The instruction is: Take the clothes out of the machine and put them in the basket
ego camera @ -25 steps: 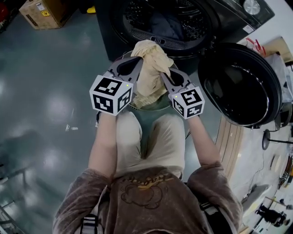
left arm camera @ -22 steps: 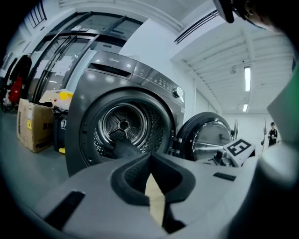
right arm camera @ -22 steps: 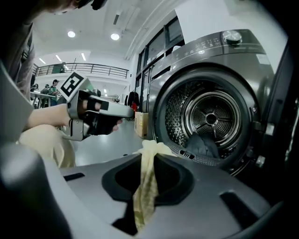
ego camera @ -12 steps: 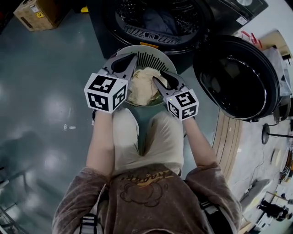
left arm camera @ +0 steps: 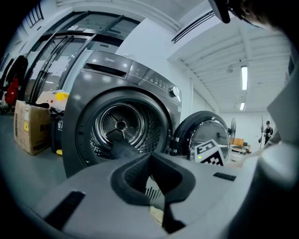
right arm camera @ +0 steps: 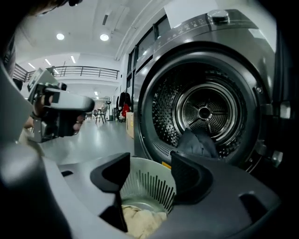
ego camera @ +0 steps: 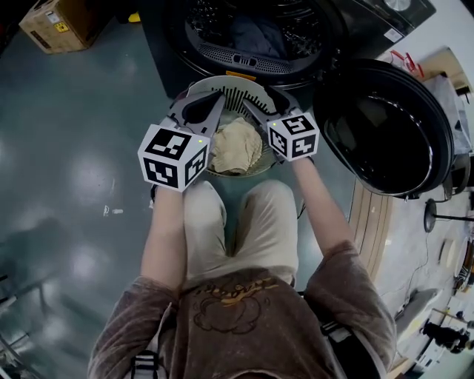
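A cream cloth point(ego camera: 235, 146) lies in the round white basket point(ego camera: 231, 85) on the floor in front of the open machine point(ego camera: 252, 29). Dark clothes point(right arm camera: 196, 142) still sit at the drum's mouth. My left gripper point(ego camera: 217, 98) hovers over the basket's left rim, its tips together and nothing between them. Over the basket's right side, my right gripper point(ego camera: 261, 101) has its jaws opening, and only the basket's slatted wall point(right arm camera: 149, 179) and the cream cloth point(right arm camera: 140, 221) show through the gap.
The machine's round door point(ego camera: 385, 126) hangs open at the right, close to my right arm. A cardboard box point(ego camera: 55, 22) stands at the far left on the grey floor. The person's knees point(ego camera: 241, 222) are just behind the basket.
Both grippers held the cream cloth up over the basket; it now lies in the basket. The right gripper has let go, opened and shifted towards the machine.
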`<state>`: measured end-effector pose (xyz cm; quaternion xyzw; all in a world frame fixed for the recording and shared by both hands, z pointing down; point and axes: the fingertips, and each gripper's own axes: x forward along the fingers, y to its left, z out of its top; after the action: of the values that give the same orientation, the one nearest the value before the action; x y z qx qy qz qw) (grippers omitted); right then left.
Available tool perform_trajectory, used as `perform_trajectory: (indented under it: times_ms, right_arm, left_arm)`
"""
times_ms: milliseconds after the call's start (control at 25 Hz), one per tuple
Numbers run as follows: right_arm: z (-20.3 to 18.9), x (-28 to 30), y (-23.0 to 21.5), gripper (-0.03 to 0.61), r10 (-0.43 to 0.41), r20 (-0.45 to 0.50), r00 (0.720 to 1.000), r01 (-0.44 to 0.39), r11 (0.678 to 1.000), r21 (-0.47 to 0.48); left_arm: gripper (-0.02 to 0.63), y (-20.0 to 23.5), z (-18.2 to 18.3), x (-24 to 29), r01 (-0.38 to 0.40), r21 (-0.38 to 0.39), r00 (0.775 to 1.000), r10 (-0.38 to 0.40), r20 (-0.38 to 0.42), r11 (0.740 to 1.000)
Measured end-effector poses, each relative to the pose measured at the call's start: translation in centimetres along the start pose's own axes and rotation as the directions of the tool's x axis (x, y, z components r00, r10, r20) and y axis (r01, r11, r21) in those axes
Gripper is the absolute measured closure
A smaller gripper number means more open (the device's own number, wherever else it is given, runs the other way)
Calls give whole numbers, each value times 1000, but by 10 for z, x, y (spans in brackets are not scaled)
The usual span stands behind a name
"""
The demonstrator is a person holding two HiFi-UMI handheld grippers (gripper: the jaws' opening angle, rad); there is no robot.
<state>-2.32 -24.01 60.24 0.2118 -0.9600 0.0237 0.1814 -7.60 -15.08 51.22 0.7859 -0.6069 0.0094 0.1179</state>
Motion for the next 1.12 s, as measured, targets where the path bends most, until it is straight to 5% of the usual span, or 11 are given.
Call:
perform_trajectory:
  times_ms: [240,600,1120]
  right_arm:
    - [13,55,-56,253,-73,8,997,73,997,21]
    - [14,126,-143,249,-228,-70,971,231,972,33]
    - [3,171,-180,289,-350,-238,906,346,936,-61]
  left_arm:
    - [606,-4,-1,5,27,1,1000,-27,-2,1000]
    - [606,2,-2,6,46,8,999,-46,-17,999]
    - [606,7,-5,6,90,-8,996,-90,-23,996]
